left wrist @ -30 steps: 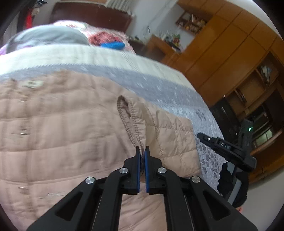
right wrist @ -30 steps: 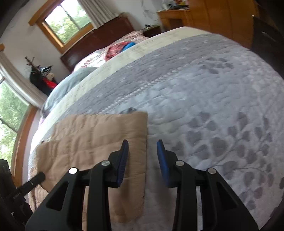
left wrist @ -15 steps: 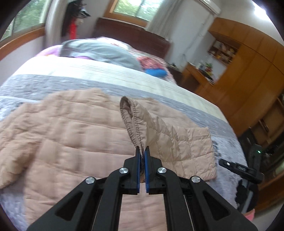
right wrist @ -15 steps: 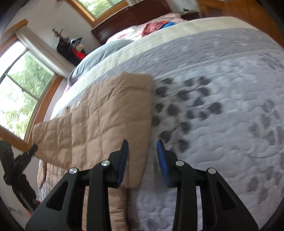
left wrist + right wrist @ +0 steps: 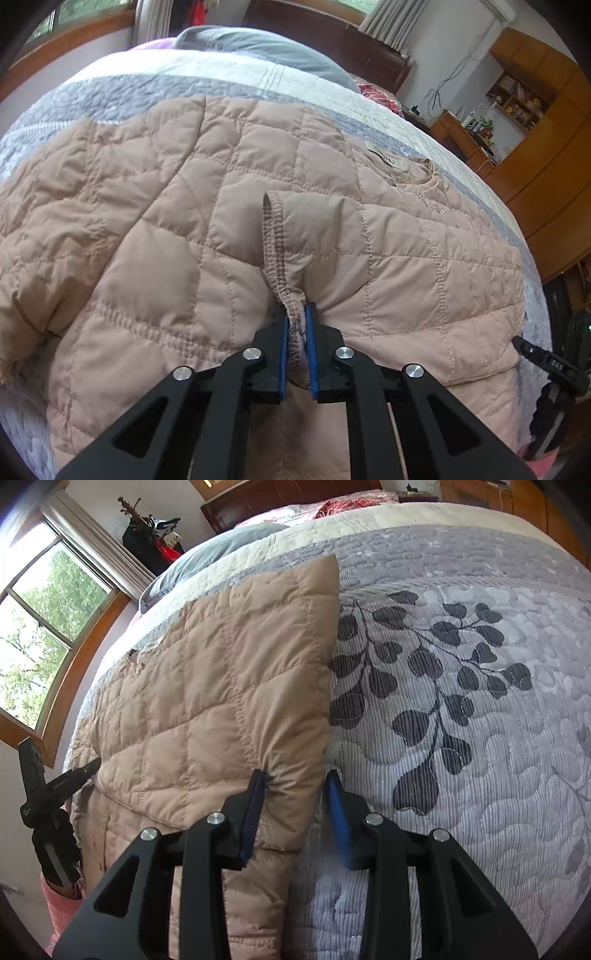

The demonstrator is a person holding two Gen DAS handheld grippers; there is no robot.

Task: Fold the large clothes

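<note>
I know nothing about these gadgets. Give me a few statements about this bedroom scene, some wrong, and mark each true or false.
1. The quilted jacket lies on a bedspread with a dark leaf pattern. True.
2. The left tongs have the sleeve cuff between them. True; they have just been opening.
3. The right tongs are clamped shut on a pillow. False: they stand open, astride the jacket's edge.
4. The jacket is bright blue. False: it is pinkish beige.
</note>
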